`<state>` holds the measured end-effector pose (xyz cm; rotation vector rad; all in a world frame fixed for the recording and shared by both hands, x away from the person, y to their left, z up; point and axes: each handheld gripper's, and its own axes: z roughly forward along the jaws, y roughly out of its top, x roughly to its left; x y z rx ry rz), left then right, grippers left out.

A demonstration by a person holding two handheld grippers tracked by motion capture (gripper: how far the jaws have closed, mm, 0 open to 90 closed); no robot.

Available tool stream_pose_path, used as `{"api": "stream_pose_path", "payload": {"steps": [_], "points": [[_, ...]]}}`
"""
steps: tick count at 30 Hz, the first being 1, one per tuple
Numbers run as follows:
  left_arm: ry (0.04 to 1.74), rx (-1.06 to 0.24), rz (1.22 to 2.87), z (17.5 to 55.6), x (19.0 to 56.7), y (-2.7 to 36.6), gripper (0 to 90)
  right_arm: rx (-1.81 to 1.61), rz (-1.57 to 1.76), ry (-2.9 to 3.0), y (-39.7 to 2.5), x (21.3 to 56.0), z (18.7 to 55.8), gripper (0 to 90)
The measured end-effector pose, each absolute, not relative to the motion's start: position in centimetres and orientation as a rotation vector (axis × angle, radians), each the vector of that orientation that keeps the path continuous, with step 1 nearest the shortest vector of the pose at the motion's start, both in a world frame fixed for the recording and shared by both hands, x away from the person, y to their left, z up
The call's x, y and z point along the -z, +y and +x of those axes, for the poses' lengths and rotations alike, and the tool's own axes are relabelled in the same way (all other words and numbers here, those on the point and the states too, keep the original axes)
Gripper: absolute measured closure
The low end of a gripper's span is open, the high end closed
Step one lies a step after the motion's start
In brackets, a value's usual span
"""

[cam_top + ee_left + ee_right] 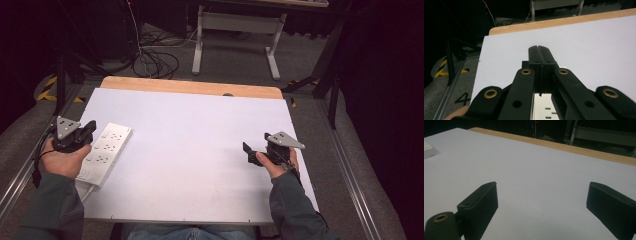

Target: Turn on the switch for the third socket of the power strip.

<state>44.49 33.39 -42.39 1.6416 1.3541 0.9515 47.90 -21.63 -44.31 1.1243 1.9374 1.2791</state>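
A white power strip [106, 149] with several sockets lies along the left side of the white tabletop [190, 135]; its cable runs off the near end. My left gripper [91, 128] hovers over the strip's left edge, held in a hand. In the left gripper view its jaws are pressed together [539, 48] with nothing between them, and the power strip [545, 107] shows just beneath. My right gripper [256, 142] sits low at the right side of the table, far from the strip. Its fingers [482, 201] stand wide apart over bare white surface, with the power strip's corner [429, 151] far off.
A wooden strip [190, 86] borders the table's far edge. Beyond it stand another table's white legs [235, 35] and a tangle of cables [155, 60] on the grey floor. Metal rails [350, 175] run along both sides of the table.
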Motion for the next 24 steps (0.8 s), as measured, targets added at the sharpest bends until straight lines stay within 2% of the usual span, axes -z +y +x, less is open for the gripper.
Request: {"api": "stream_pose_path", "payload": {"steps": [24], "points": [[1.404,-0.878,1.796,46.9,43.3,33.1,90.0,-1.278,1.118,1.938,-21.6,44.3,47.9,10.8]]}}
